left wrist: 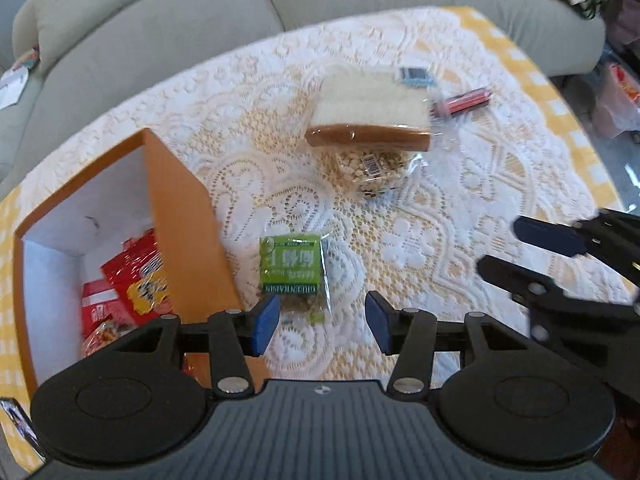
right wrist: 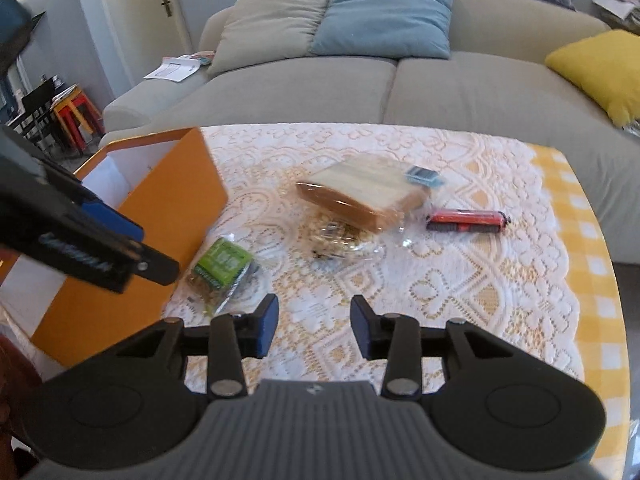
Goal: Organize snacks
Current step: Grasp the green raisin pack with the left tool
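A green snack pack (left wrist: pixel 292 268) lies on the lace cloth just beyond my left gripper (left wrist: pixel 322 322). That gripper is open, and the pack's near end sits by its left pad without being pressed. An orange box (left wrist: pixel 180 216) to the left holds red snack packets (left wrist: pixel 136 280). Farther off lie bagged sliced bread (left wrist: pixel 368 112), a clear bag of nuts (left wrist: pixel 372 168), a red roll (left wrist: pixel 466 102) and a small blue packet (left wrist: pixel 416 77). My right gripper (right wrist: pixel 315 326) is open over bare cloth, with the green pack (right wrist: pixel 224 266) ahead to its left. It also shows at the right edge (left wrist: pixel 520 252).
The table (right wrist: pixel 592 264) has a yellow checked cloth under the lace. A grey sofa (right wrist: pixel 360 88) with cushions stands right behind it. My left gripper (right wrist: pixel 154 250) hangs in front of the orange box (right wrist: pixel 160 216). Bread (right wrist: pixel 364 196) and the red roll (right wrist: pixel 466 220) lie mid-table.
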A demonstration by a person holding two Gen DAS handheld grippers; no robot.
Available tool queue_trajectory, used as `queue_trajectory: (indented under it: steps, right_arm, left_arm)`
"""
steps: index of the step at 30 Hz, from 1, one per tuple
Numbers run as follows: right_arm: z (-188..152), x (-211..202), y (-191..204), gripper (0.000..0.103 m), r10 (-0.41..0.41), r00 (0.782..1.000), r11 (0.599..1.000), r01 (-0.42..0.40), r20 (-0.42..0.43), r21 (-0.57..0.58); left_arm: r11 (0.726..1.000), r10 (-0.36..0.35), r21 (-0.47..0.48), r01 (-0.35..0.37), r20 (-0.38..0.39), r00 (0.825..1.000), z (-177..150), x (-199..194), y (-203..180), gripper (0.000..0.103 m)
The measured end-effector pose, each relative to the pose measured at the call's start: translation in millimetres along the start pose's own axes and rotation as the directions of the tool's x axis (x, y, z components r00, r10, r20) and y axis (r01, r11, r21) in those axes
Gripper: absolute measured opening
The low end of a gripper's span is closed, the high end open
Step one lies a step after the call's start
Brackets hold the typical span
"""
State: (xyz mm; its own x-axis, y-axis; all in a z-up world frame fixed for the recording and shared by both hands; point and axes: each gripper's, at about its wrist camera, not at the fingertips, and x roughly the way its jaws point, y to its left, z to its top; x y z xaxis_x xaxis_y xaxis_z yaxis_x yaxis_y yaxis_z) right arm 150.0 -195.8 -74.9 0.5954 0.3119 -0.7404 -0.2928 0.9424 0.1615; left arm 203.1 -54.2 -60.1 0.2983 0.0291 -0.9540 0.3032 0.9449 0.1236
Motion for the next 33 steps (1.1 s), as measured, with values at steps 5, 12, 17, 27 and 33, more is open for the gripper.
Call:
queue_trajectory:
  steps: [5,12,17,27,33]
  right_arm:
    - [3,8,-11,0.039,0.016,0.999,0.998,-0.014,-0.030,0.064]
    - [4,17,-15,0.039,0.026,0.997,0.996,-0.019,-0.073,0.092]
    - [4,23,-19,0.039,0.041,0.994,0.992,-0.028,-0.100,0.122]
    - [5,34,-20,0.039,0.030,0.992,0.993,-0.016,-0.125,0.114]
    - [11,43,-30,0.039,0.001,0.993,0.990,0.016,-0.122,0.140]
  left_arm:
    - [0.998,0.068,0.007,-0.068,-0.081,0.994,23,37,-1,0.059]
    - [0.995,0.097,0.038,-0.093,-0.120,0.988,36,68,2,0.059]
    - [0.996,0.089,0.032,-0.085,-0.162,0.983,40,84,2,0.059]
    - [0.995,0.101,0.042,-0.095,-0.177,0.979,39,102,0,0.064]
    - [0.997,0.078,-0.002,-0.080,-0.162,0.984,38,97,9,0.048]
